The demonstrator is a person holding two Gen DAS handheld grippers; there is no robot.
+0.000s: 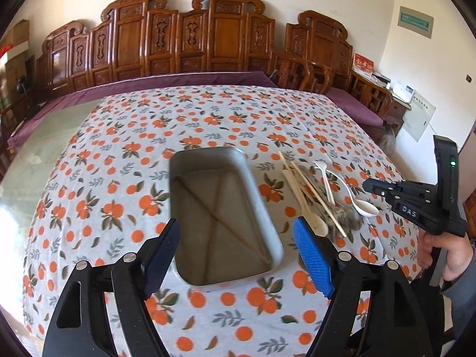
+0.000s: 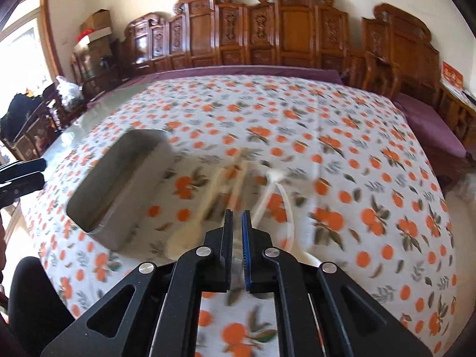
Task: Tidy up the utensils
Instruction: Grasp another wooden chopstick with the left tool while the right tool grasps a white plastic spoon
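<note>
A rectangular metal tray (image 1: 261, 208) sits on the orange-print tablecloth, with thin chopsticks lying crossed inside it. My left gripper (image 1: 238, 238) hovers open and empty over the tray's near end. To the tray's right lies a pile of utensils (image 1: 324, 202): chopsticks, white spoons and some metal pieces. My right gripper (image 2: 237, 217) is nearly closed just above that pile (image 2: 226, 196), which is motion-blurred; I cannot tell if anything is between its pads. The right gripper also shows in the left wrist view (image 1: 369, 184), and the tray in the right wrist view (image 2: 125, 184).
The table (image 2: 327, 136) is covered by the orange-print cloth, with a glass strip (image 1: 35, 160) at its left edge. Carved wooden chairs (image 1: 190, 38) and purple cushions line the far side.
</note>
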